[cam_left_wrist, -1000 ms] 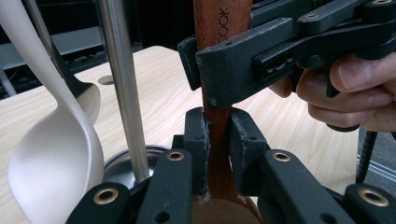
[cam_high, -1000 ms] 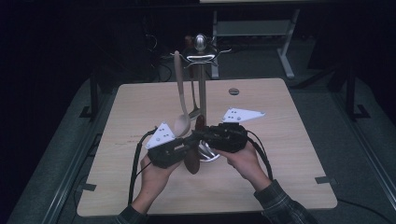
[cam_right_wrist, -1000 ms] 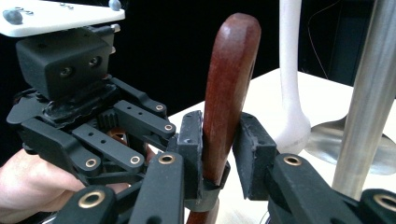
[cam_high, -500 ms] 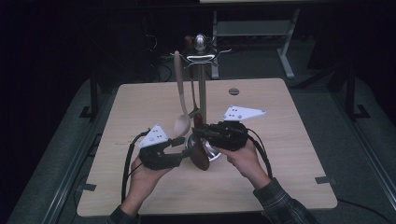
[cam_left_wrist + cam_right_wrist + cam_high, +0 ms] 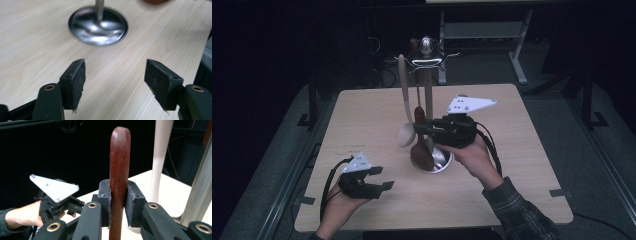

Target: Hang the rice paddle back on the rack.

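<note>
We are seeing a dark brown wooden spoon [image 5: 421, 147] standing upright at the centre of the high view, its handle clamped in the right gripper [image 5: 418, 129], its bowl hanging low just in front of the round shiny steel base [image 5: 442, 161] of the utensil stand [image 5: 427, 55]. In the right gripper view the same brown handle [image 5: 119, 170] is running straight up the middle of the frame, both black pads pressing on it from either side, so the right gripper [image 5: 118, 202] is clenched on the spoon. A pale cream plastic ladle [image 5: 404, 100] is hanging from the stand's top ring, just left of the wooden spoon in the high view; its stem [image 5: 160, 157] is showing at upper right of the right gripper view, beside the steel pole [image 5: 200, 190].

The left gripper [image 5: 384, 178] is sitting at lower left of the high view, low over the light wood table [image 5: 362, 115], well apart from the spoon. Its jaws have just been opening and are standing spread with nothing between them: released. In the left gripper view the left gripper [image 5: 115, 82] is pointing toward the steel base [image 5: 98, 25] at the top of the frame, bare tabletop [image 5: 37, 45] under it. The left hand [image 5: 22, 216] is also showing at lower left of the right gripper view.
</note>
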